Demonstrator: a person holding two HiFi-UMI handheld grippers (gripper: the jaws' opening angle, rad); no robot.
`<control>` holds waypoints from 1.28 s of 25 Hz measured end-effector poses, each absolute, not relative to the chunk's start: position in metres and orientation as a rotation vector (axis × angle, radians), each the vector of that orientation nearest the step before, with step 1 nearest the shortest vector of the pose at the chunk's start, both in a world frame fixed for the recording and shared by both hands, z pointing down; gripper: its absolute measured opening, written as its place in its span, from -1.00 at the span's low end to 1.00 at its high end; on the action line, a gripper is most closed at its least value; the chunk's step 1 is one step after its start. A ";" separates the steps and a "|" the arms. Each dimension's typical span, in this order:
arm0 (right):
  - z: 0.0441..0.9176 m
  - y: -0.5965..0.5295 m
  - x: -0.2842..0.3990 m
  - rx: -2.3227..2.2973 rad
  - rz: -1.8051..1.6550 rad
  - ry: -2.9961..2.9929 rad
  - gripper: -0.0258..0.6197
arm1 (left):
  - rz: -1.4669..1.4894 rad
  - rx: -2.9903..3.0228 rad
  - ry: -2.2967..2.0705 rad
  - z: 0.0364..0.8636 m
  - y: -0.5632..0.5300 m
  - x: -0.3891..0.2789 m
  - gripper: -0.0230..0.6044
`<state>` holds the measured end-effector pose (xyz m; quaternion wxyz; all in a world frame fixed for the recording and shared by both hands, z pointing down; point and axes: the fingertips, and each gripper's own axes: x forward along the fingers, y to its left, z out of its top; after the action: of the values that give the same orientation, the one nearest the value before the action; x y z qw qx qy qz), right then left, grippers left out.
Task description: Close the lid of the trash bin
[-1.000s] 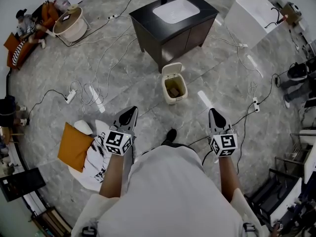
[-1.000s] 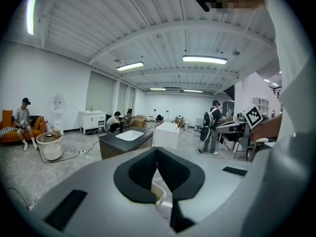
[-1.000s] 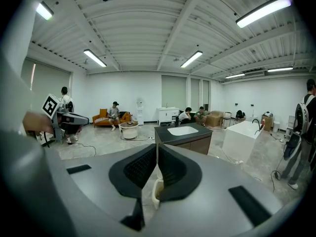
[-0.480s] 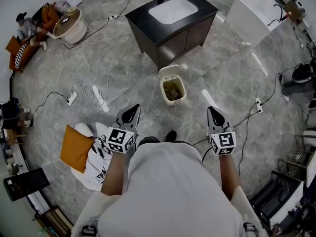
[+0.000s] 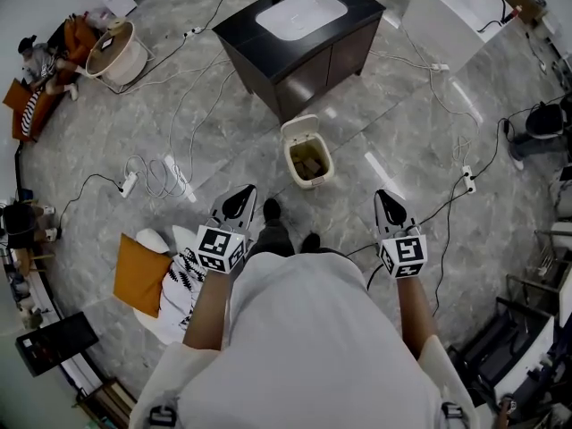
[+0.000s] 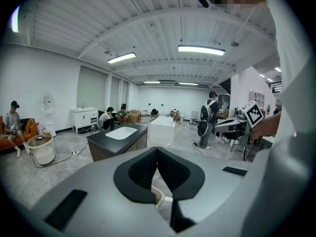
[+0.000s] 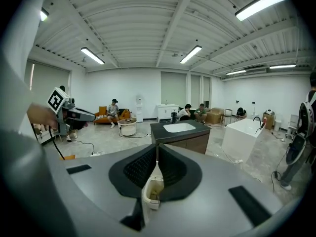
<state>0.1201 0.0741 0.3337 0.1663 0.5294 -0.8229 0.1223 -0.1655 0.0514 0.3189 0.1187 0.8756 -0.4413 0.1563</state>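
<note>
You have one trash bin [image 5: 300,126], one sink cabinet [image 5: 313,68], one orange cushion [image 5: 138,275] and two sets of tongs: left tongs [image 5: 247,189], right tongs [image 5: 383,194].

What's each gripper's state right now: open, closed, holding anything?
Left gripper: closed, jaws together, holding nothing.
Right gripper: closed, jaws together, holding nothing.
</note>
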 end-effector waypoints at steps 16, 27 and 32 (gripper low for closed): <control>0.350 0.018 0.110 1.602 0.399 -2.177 -0.82 | 0.506 2.616 -1.049 0.346 -0.057 -0.166 -0.87; 0.375 -0.017 0.080 1.598 0.485 -2.082 -0.82 | 0.601 2.626 -0.812 0.389 -0.130 -0.160 -0.87; 0.388 -0.034 0.067 1.636 0.540 -2.033 -0.82 | 0.649 2.612 -0.694 0.417 -0.157 -0.159 -0.87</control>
<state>0.0666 -0.0345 0.3880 0.2360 0.5967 -0.7413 0.1969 -0.1595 -0.1566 0.4168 0.1802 0.9243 -0.2458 0.2297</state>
